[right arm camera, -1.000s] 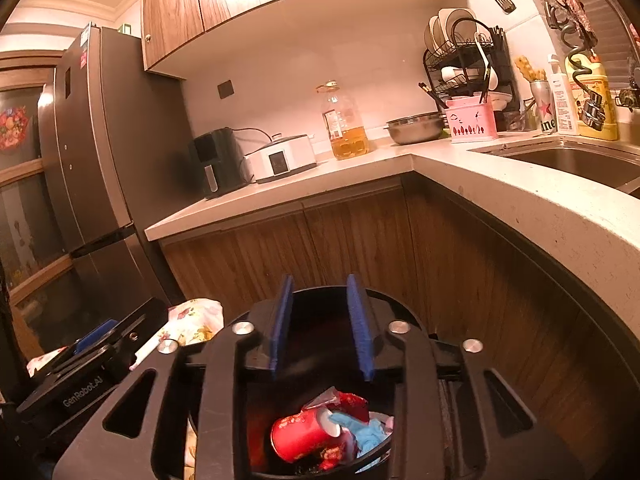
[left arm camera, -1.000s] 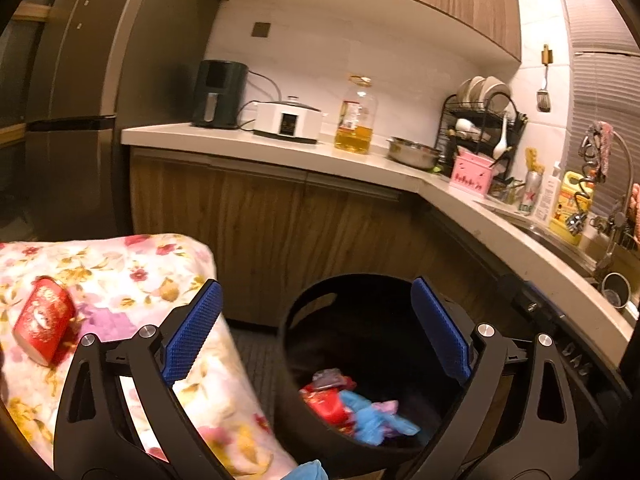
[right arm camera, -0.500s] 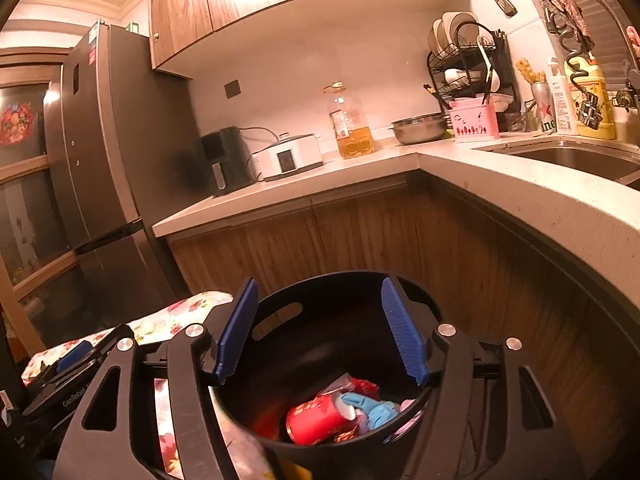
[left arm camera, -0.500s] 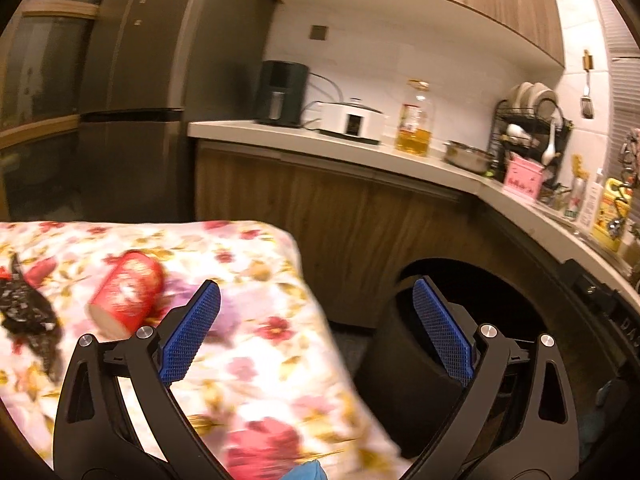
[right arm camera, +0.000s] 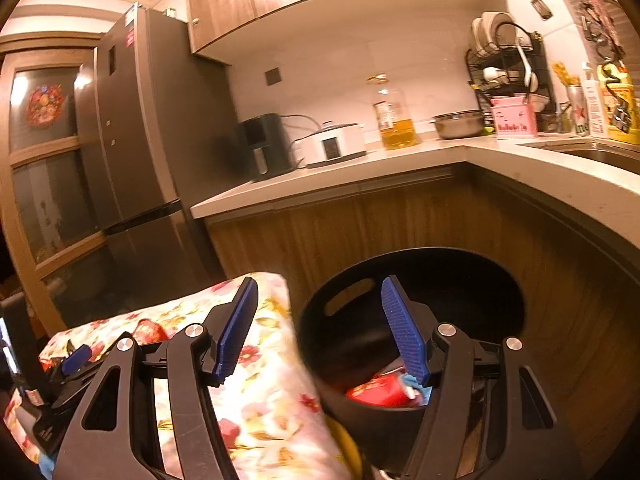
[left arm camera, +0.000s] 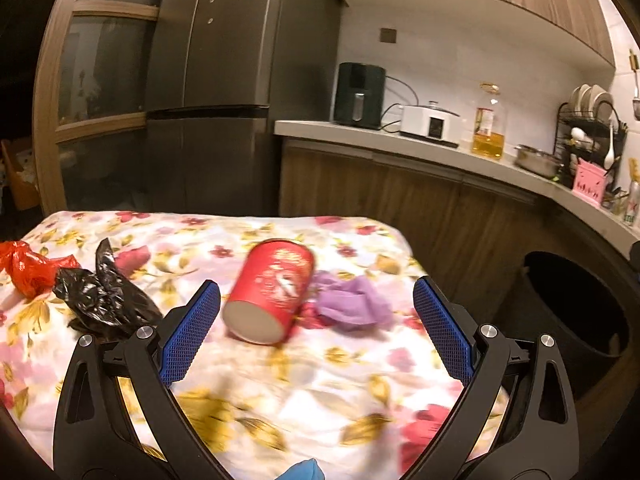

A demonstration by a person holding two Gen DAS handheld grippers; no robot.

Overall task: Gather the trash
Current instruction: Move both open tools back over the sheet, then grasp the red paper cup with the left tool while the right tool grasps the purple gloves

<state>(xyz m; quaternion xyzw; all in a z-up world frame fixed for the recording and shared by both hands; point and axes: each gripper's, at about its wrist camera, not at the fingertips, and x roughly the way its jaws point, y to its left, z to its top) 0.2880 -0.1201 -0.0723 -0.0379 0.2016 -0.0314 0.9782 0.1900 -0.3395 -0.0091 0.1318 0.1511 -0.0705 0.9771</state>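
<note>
The left gripper (left arm camera: 316, 332) gapes empty over the flowered cloth-covered table (left arm camera: 320, 392); a red cylindrical paper cup (left arm camera: 270, 294) lies on its side at twelve o'clock of it, with crumpled purple wrap (left arm camera: 352, 300) just beside it at two. A black plastic bag (left arm camera: 104, 300) and a red plastic bag (left arm camera: 26, 268), cut off at the edge, lie at ten. Only the right wrist view looks inside the round black plastic bin (right arm camera: 420, 320): red and blue trash, half hidden behind the right gripper (right arm camera: 320, 332), whose jaws have just been opening, with nothing between them.

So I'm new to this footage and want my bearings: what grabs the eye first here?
A red paper cup lies on its side on the floral cloth, just ahead of the open left tongs, with crumpled purple trash beside it. A black bag lies further left. The black bin, already holding trash, stands beside the table, below the open right tongs.
</note>
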